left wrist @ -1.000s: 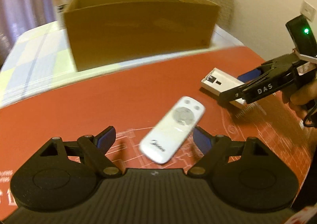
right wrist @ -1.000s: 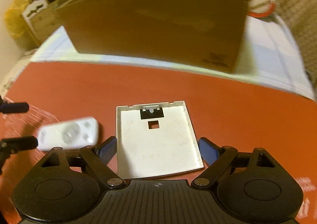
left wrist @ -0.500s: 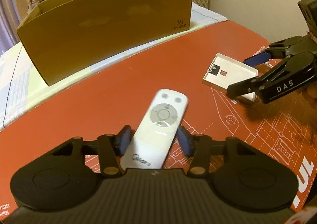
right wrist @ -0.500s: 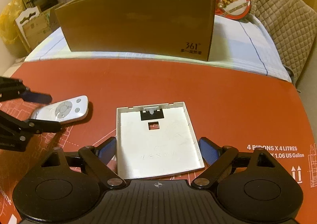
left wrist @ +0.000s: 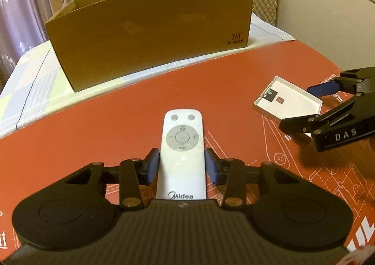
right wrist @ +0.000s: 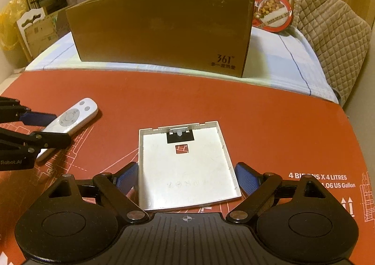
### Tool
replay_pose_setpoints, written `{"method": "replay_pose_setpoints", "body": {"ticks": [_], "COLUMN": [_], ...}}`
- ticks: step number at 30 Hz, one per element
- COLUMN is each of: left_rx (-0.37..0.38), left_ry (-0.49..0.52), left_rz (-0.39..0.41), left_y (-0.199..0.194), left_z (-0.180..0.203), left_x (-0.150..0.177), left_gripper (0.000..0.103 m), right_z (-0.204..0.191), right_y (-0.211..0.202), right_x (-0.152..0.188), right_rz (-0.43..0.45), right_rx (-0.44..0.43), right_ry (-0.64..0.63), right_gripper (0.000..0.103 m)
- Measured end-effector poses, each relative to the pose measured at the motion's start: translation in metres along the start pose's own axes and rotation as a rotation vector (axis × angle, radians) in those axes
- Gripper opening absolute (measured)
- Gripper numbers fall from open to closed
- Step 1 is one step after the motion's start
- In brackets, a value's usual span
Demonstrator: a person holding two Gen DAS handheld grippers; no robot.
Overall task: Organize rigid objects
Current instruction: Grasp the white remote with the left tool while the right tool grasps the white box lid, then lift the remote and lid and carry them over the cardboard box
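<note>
Our L gripper (left wrist: 182, 166) pads touch the white remote (left wrist: 182, 148) both sides, clamped; its long axis points 12 o'clock toward the cardboard box (left wrist: 150, 31). R gripper (right wrist: 186, 177) apart, straddling the white tray (right wrist: 185, 166).

Glossy plastic remote (left wrist: 182, 148), matt cardboard box (left wrist: 152, 31)

The room is dim and warm, everything tinted yellow-orange. Both views are sharp in the middle, with strong fisheye bending toward the edges, so the box (right wrist: 161, 28) bows outward. Soft shadows sit right of the remote (right wrist: 70, 119) and under the box. Curtains (left wrist: 28, 0) at upper left glow faintly. The corners go dark.
</note>
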State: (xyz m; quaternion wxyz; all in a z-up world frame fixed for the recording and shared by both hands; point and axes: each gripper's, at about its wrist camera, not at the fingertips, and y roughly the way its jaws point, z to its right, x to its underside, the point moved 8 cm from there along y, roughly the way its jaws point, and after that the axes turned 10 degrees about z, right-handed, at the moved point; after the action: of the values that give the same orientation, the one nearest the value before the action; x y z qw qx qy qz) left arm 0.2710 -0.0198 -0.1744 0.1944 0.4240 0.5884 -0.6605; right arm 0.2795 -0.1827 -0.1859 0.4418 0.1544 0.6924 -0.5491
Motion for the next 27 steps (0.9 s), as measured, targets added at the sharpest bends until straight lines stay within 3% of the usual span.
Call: {"method": "replay_pose_setpoints", "body": {"ticks": [13,27], "left_rx": [-0.029,-0.046], "left_ry": [-0.036,-0.077], "left_rz": [0.041,0.032], "left_y": [0.0023,0.0001], "left_z": [0.001,0.0031], "left_x": [-0.0001,-0.0015], "left_gripper": [0.038,0.035], "right_z": [-0.0005,-0.0067], "right_y": [0.0001,-0.0017], "right_x": [0.0007,0.001], "right_rz": [0.047,0.057], "right_rx": [0.011,0.012], "right_ry": [0.007,-0.018], "right_gripper": [0.087,0.084]}}
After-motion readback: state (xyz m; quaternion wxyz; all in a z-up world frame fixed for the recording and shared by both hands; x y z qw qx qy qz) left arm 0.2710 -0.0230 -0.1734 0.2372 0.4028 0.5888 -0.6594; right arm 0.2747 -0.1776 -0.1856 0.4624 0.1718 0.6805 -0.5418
